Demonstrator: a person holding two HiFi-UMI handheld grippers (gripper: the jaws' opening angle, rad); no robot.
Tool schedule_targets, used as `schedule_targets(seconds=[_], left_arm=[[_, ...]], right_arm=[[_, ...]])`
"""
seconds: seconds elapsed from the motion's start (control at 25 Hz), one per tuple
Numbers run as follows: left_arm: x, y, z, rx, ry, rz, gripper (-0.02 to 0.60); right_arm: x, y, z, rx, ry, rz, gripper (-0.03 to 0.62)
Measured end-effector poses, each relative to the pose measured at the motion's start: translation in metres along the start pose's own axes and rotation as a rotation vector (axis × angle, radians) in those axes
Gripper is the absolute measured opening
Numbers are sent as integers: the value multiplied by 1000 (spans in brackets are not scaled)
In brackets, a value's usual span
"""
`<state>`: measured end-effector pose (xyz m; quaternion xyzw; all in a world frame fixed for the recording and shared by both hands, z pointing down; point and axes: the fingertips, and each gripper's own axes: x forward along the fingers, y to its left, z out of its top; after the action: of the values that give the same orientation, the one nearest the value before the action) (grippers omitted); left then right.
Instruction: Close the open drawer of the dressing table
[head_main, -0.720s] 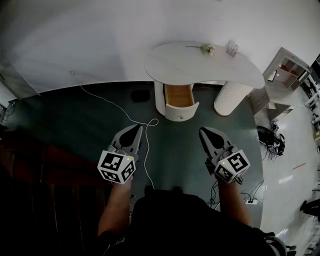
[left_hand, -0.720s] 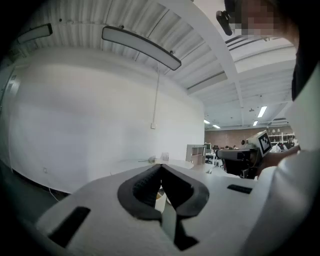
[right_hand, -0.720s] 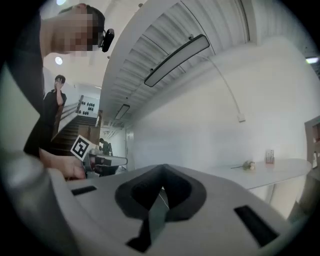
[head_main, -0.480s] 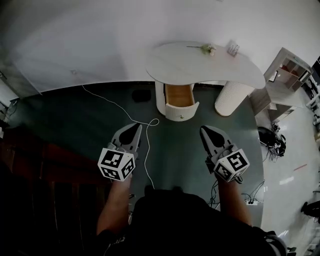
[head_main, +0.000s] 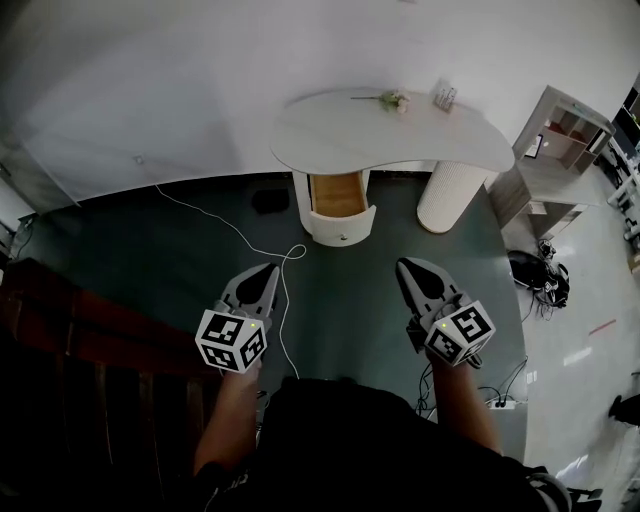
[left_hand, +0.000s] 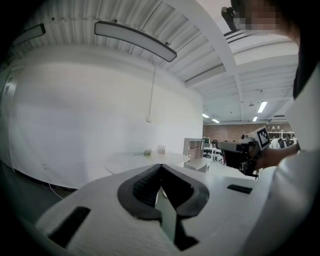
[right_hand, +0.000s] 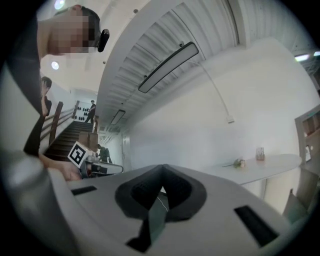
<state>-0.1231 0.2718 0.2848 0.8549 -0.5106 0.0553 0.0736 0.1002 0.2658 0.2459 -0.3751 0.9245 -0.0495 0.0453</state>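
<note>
White dressing table (head_main: 390, 130) in the head view, its wood-lined drawer (head_main: 340, 200) open toward the person, at 12 o'clock and well apart from left gripper (head_main: 262, 280) and right gripper (head_main: 412, 272), neither clearly nearer. Left gripper view: jaws together, empty, drawer hidden behind them. Right gripper view: likewise.

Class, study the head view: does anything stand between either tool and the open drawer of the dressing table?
Nothing upright does. Only bare floor lies ahead of the right tool; a white cable loops flat on the floor between the left tool and the drawer.
</note>
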Motion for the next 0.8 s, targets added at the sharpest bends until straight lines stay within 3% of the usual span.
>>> schedule_targets(seconds=[0.4,0.8], left_arm=[[21,-49,-10,11,35,-38,8],[50,-19,-33,-45,60,-56,8]], right_arm=[[-48,-42,-26,82,57,-93,5],[-10,-51,-59,123,154,-70,5]])
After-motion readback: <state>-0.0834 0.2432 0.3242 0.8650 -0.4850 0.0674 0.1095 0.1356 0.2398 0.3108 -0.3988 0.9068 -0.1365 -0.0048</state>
